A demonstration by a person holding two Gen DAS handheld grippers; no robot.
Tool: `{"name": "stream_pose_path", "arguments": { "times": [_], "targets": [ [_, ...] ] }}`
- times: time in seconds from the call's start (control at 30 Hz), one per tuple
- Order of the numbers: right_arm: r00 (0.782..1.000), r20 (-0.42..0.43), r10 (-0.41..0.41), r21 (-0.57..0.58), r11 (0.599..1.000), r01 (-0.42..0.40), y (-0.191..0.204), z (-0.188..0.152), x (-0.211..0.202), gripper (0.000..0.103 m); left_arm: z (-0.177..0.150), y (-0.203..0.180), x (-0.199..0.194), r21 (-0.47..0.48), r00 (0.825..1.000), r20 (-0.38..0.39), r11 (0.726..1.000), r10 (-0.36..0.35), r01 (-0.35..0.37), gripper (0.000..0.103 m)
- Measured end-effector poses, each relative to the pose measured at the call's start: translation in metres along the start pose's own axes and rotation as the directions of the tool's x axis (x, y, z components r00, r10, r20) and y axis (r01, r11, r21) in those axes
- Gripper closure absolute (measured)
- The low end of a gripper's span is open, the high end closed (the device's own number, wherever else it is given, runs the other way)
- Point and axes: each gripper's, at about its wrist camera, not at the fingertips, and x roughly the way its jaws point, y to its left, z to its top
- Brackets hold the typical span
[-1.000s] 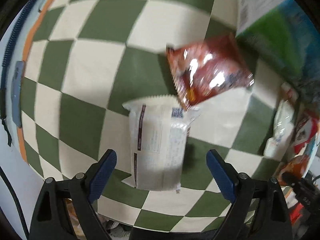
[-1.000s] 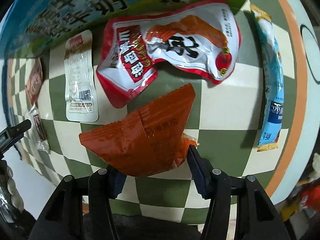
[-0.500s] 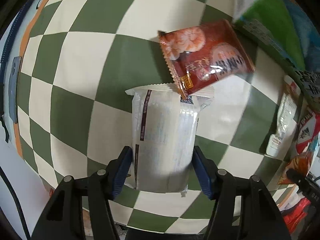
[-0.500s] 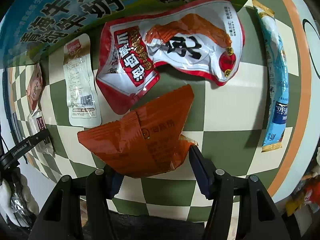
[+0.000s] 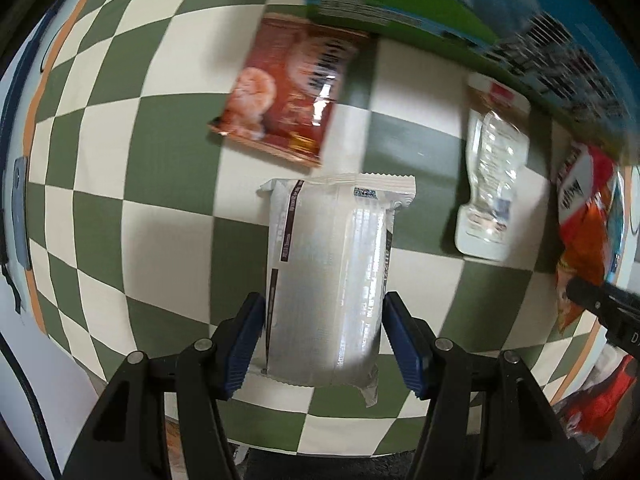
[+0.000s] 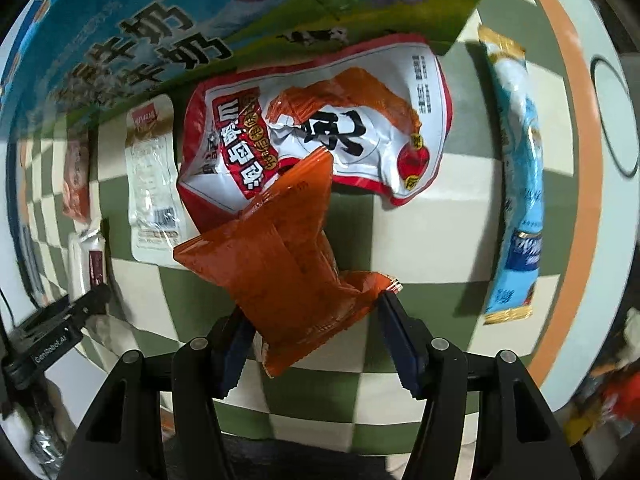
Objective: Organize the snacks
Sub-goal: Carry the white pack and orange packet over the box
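My left gripper (image 5: 324, 340) is shut on a white snack packet (image 5: 328, 276) and holds it above the checkered cloth (image 5: 160, 208). A dark red shrimp snack packet (image 5: 288, 88) lies beyond it, a clear white packet (image 5: 490, 176) to the right. My right gripper (image 6: 312, 344) is shut on an orange snack packet (image 6: 284, 264), lifted and tilted over the cloth. Behind it lie a red and white packet (image 6: 320, 128), a clear white packet (image 6: 152, 176) and a long light blue packet (image 6: 520, 184).
A large blue and green milk carton box (image 6: 200, 24) stands along the back; it also shows in the left wrist view (image 5: 440, 8). The cloth's orange border (image 6: 576, 120) marks the right edge. The left gripper's body (image 6: 56, 332) shows at left.
My left gripper closed on the white packet and lifted it, swinging right toward the box. My right gripper raised and tilted the orange packet, now overlapping the red and white packet.
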Motion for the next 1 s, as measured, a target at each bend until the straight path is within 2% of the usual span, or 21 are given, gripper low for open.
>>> {"name": "stream_pose_path", "arguments": {
  "times": [0.2,0.27,0.3,0.33,0.63,0.87,1.0],
  "targets": [
    [1.0,0.002,-0.011,-0.064,0.998,0.011,-0.002,0.003,-0.004,0.04,-0.004,-0.021,0.0,0.033,1.0,0.01,0.999,0.011,-0.012,0.045],
    [1.0,0.027,-0.001,-0.067,0.998,0.002,-0.003,0.002,-0.009,0.045,-0.004,-0.032,-0.007,0.043,1.0,0.019,0.999,0.016,-0.017,0.048],
    [0.999,0.034,0.008,-0.066,0.998,-0.006,-0.002,0.0,-0.011,0.056,-0.005,-0.035,-0.008,0.048,1.0,0.023,0.999,0.019,-0.02,0.049],
    [0.999,0.04,0.015,-0.06,0.998,-0.013,-0.003,-0.001,-0.014,0.06,-0.006,-0.04,-0.01,0.054,1.0,0.026,0.998,0.017,-0.019,0.049],
    [0.99,0.073,0.117,-0.016,0.993,-0.116,-0.007,-0.02,-0.037,0.064,-0.003,-0.081,-0.041,0.092,0.998,0.064,0.996,0.006,-0.012,0.05],
    [0.981,0.122,0.151,-0.047,0.988,-0.146,0.006,-0.036,-0.064,0.064,0.012,-0.115,-0.101,0.108,0.991,0.126,0.993,-0.055,0.041,0.051],
    [0.962,0.162,0.221,-0.06,0.975,-0.214,0.013,-0.042,-0.097,0.065,0.015,-0.128,-0.15,0.122,0.976,0.19,0.989,-0.107,0.084,0.051]
  ]
}}
